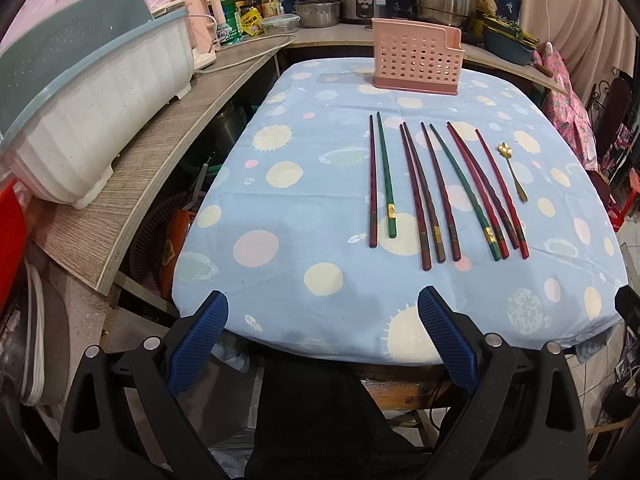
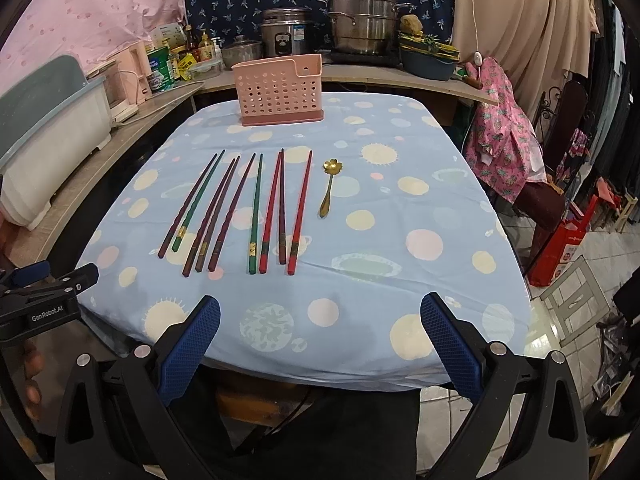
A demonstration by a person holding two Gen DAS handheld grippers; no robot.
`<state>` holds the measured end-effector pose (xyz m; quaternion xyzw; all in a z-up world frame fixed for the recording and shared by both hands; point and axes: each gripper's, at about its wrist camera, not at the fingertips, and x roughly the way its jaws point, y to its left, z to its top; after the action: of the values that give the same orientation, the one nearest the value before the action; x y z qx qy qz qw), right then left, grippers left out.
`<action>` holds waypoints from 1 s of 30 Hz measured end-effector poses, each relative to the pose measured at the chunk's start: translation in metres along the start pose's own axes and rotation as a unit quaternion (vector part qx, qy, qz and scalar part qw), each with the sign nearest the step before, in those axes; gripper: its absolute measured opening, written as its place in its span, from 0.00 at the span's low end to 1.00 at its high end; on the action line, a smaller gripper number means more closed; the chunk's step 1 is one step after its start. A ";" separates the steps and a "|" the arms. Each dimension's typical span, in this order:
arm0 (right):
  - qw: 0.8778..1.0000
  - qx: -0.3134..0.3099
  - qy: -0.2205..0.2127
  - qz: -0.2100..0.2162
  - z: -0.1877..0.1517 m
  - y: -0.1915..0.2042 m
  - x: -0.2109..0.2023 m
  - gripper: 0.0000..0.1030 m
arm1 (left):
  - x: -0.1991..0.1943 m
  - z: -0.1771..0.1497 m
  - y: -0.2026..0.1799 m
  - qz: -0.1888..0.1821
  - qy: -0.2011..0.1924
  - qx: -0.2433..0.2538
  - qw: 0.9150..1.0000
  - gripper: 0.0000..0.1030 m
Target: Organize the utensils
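Several red, dark and green chopsticks (image 1: 436, 192) lie side by side on the blue spotted tablecloth (image 1: 304, 184); they also show in the right wrist view (image 2: 240, 212). A small gold flower-shaped spoon (image 1: 512, 172) lies just right of them, also in the right wrist view (image 2: 330, 188). A pink perforated utensil holder (image 1: 416, 56) stands upright at the table's far edge, also in the right wrist view (image 2: 280, 90). My left gripper (image 1: 322, 300) is open and empty above the near table edge. My right gripper (image 2: 320, 306) is open and empty there too.
A white and grey dish rack (image 1: 80, 112) sits on a wooden shelf (image 1: 160, 168) at the left. Pots, a rice cooker (image 2: 286, 38) and bottles crowd the back counter. A chair with pink cloth (image 2: 504, 136) stands at the right. The left gripper's body (image 2: 40, 300) shows at the left.
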<state>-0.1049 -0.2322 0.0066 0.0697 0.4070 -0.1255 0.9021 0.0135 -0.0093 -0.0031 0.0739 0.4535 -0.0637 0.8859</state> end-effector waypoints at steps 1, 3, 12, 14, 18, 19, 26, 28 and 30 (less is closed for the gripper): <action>1.000 0.002 0.000 -0.001 0.002 -0.002 0.004 0.93 | 0.004 0.002 0.002 -0.003 0.000 -0.004 1.000 0.89; 1.000 0.004 -0.001 0.000 0.004 -0.004 0.010 0.93 | 0.013 0.008 0.006 -0.002 0.001 -0.010 1.000 0.89; 1.000 -0.006 -0.014 -0.002 0.027 -0.009 0.061 0.85 | 0.066 0.036 -0.001 -0.007 -0.008 -0.011 1.000 0.87; 1.000 -0.005 -0.009 -0.005 0.033 -0.009 0.076 0.81 | 0.078 0.041 -0.003 -0.011 -0.006 -0.011 1.000 0.85; 1.000 -0.003 -0.001 -0.005 0.044 -0.010 0.102 0.71 | 0.102 0.048 -0.007 -0.009 0.007 -0.009 1.000 0.77; 1.000 -0.003 -0.002 -0.005 0.046 -0.011 0.107 0.70 | 0.107 0.050 -0.007 -0.012 0.011 -0.011 1.000 0.74; 1.000 0.012 0.011 -0.002 0.061 -0.018 0.137 0.61 | 0.128 0.050 -0.010 -0.027 0.036 -0.019 0.999 0.68; 1.000 0.014 0.013 -0.001 0.064 -0.018 0.143 0.60 | 0.131 0.050 -0.011 -0.028 0.040 -0.017 0.999 0.64; 1.000 0.017 0.016 0.002 0.065 -0.018 0.147 0.58 | 0.134 0.050 -0.011 -0.034 0.045 -0.021 0.998 0.61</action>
<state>0.0299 -0.2894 -0.0617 0.0882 0.4192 -0.1295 0.8943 0.1294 -0.0356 -0.0839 0.0423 0.4967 -0.0810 0.8631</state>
